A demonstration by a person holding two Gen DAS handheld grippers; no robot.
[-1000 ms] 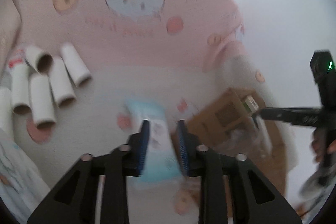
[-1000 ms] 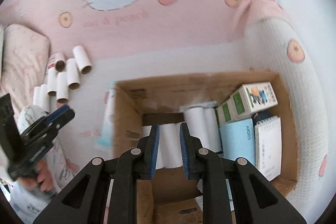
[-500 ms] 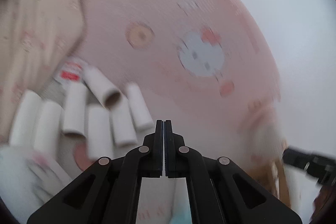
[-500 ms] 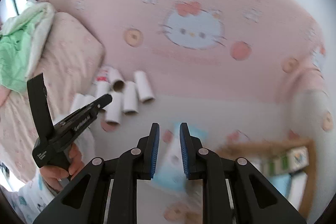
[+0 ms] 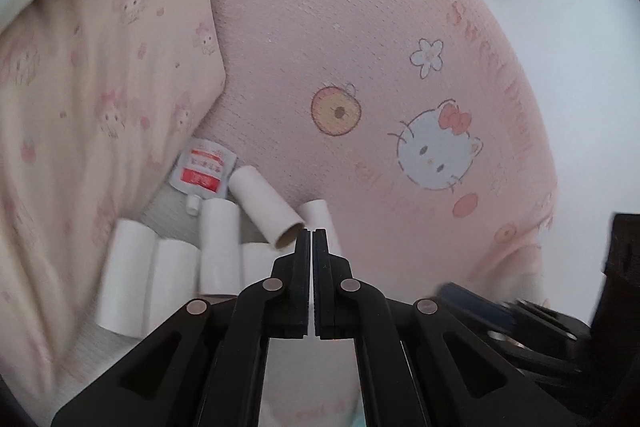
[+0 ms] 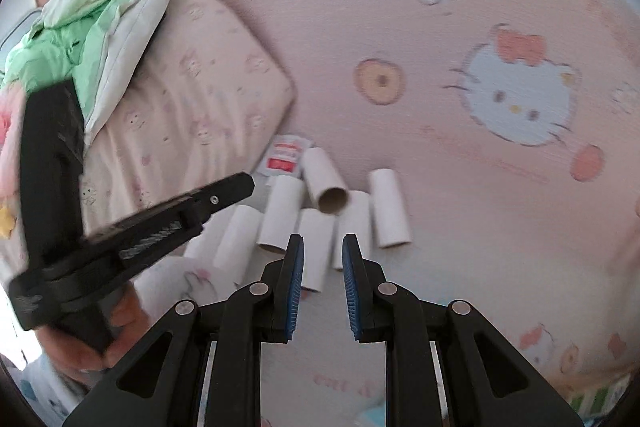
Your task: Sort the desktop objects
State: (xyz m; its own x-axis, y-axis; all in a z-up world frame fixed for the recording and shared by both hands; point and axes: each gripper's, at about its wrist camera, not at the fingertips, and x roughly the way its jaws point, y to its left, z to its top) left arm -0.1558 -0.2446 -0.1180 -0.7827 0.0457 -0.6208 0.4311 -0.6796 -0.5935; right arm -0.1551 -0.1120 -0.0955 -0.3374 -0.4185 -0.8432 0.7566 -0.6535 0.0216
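Several white cardboard tubes (image 5: 218, 247) (image 6: 388, 207) lie side by side on the bed. One tube (image 5: 266, 213) (image 6: 324, 185) rests slanted across them, its open end facing me. A red and white spouted sachet (image 5: 204, 169) (image 6: 286, 157) sits just behind them. My left gripper (image 5: 311, 233) is shut with nothing between its pads, its tips over the right end of the row. In the right wrist view the left gripper (image 6: 240, 183) comes in from the left. My right gripper (image 6: 322, 243) hovers over the near ends of the tubes, its jaws a narrow gap apart and empty.
A pink cartoon-cat blanket (image 5: 400, 87) (image 6: 516, 95) covers the bed behind the tubes. A pale printed pillow (image 5: 100, 87) (image 6: 192, 99) borders them on the left, with a green and white quilt (image 6: 92, 15) beyond. A hand (image 6: 80, 351) grips the left tool's handle.
The left jaws, open over a blue packet a second ago, have shut empty. Both views have swung left, away from the cardboard box, onto the tubes. The right jaws kept their narrow gap.
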